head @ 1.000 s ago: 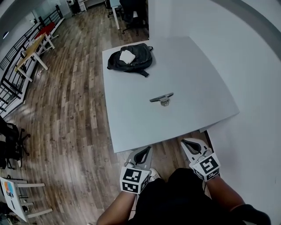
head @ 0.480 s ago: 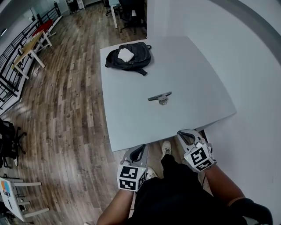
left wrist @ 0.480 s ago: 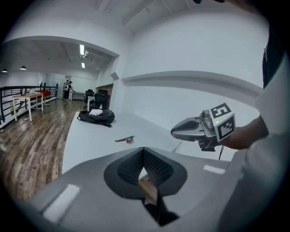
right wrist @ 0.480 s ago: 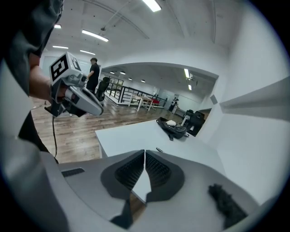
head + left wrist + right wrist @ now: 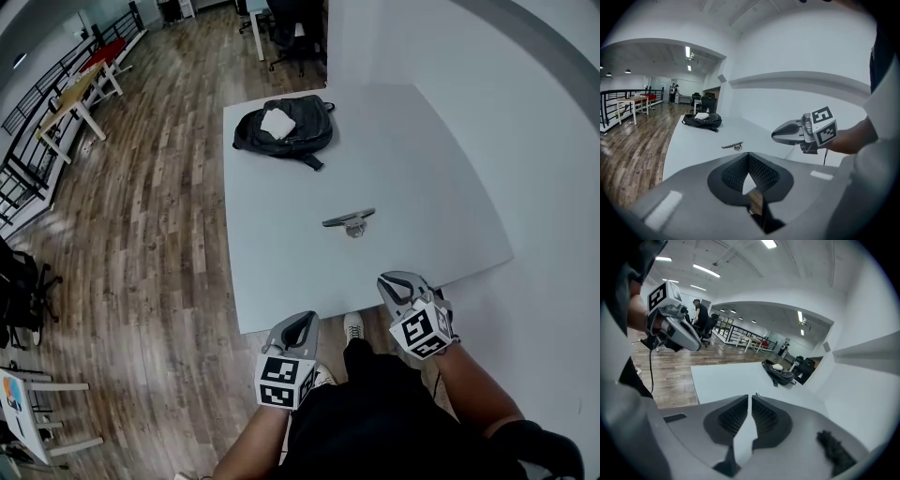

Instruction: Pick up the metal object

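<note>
Metal object (image 5: 349, 221) lies on the table (image 5: 281, 253); left gripper (image 5: 304, 322) jaws closed, right gripper (image 5: 394, 282) jaws barely parted, empty.

The worktop (image 5: 281, 272) is white, the metal object (image 5: 349, 221) silvery grey, the backpack (image 5: 305, 136) black. The floor (image 5: 141, 234) is brown wood-grain planks. The left hand-held gripper (image 5: 302, 321) and right hand-held gripper (image 5: 394, 281) are grey, their cubes patterned with black-and-white squares.

The room was bright and even, lit by ceiling strip lights (image 5: 687, 51). My white desk (image 5: 281, 272) carried only faint shadows. The left gripper view and the right gripper view bent strongly at their dark edges.
</note>
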The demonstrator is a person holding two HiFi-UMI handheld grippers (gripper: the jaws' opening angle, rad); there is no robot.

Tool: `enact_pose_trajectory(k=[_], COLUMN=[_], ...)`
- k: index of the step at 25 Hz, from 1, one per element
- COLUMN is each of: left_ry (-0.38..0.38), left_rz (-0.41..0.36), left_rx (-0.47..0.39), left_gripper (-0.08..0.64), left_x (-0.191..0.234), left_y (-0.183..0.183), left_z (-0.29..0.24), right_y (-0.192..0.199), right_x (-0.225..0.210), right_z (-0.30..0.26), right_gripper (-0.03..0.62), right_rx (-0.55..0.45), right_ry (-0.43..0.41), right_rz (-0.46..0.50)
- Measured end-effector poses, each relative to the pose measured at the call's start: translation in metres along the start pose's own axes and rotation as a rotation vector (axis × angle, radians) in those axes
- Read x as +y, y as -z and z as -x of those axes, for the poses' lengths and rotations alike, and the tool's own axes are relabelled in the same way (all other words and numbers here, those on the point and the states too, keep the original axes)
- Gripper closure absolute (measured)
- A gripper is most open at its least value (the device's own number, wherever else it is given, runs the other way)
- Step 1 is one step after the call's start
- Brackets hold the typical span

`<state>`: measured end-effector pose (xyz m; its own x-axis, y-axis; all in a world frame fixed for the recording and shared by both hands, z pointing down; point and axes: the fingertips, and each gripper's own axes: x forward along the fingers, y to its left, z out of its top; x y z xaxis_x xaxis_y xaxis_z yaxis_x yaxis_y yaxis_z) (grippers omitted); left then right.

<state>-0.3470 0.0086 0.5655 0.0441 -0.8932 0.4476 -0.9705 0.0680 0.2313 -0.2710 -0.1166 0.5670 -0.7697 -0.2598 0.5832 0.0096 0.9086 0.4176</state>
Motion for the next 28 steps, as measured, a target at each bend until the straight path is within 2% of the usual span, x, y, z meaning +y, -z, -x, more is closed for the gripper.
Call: enact_pose_trajectory(k=[10, 18, 28], left_ry=[-0.027, -0.037, -0.066], left_rz=[0.026, 0.016, 0.062], left_rx=[0.048, 0.111, 0.155], left_gripper=[0.553, 0.552, 0.552], left_x=[0.012, 0.023, 0.04], left_y=[0.005, 0.017, 0.023], left_z=[-0.046, -0.078, -0.102], right_y=[0.023, 0.035, 0.06], right_x=[-0.031, -0.052, -0.067], right_z=[-0.054, -0.103, -0.16], right_gripper=[0.528, 0.502, 0.5], right_rx=[0.056, 0.082, 0.16], right_ry=[-0.015, -0.041, -0.062], right_rz=[0.1, 0.122, 0.199])
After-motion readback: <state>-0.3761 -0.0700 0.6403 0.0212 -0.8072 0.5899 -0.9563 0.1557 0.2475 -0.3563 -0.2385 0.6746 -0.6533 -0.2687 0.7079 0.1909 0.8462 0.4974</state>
